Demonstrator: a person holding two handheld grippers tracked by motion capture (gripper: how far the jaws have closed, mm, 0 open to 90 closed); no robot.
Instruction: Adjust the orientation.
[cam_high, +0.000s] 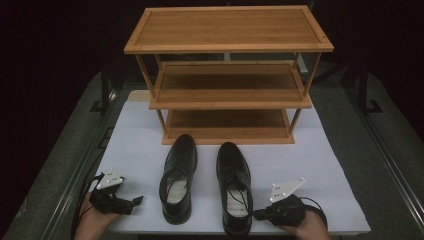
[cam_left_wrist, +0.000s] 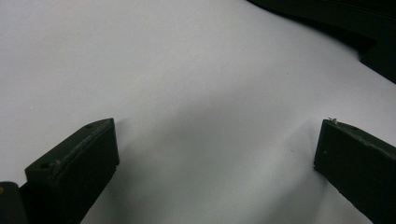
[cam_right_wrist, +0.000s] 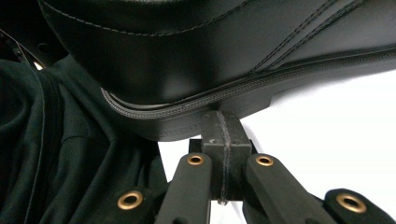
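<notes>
Two black leather lace-up shoes stand side by side on the white table top, toes towards a wooden rack (cam_high: 227, 102). My left gripper (cam_high: 136, 201) lies left of the left shoe (cam_high: 178, 175), jaws wide apart over bare white surface; the left gripper view shows the left gripper (cam_left_wrist: 217, 135) open with nothing between its fingers. My right gripper (cam_high: 257, 215) sits at the heel of the right shoe (cam_high: 234, 185). In the right gripper view the right gripper (cam_right_wrist: 223, 126) is shut, its joined tips against the sole edge under the shoe's heel (cam_right_wrist: 210, 51).
The bamboo rack has three shelves, all bare, at the back of the white table top (cam_high: 320, 165). A dark shoe edge (cam_left_wrist: 369, 32) crosses the top right of the left gripper view. Dark cloth (cam_right_wrist: 56, 154) hangs left of the right gripper.
</notes>
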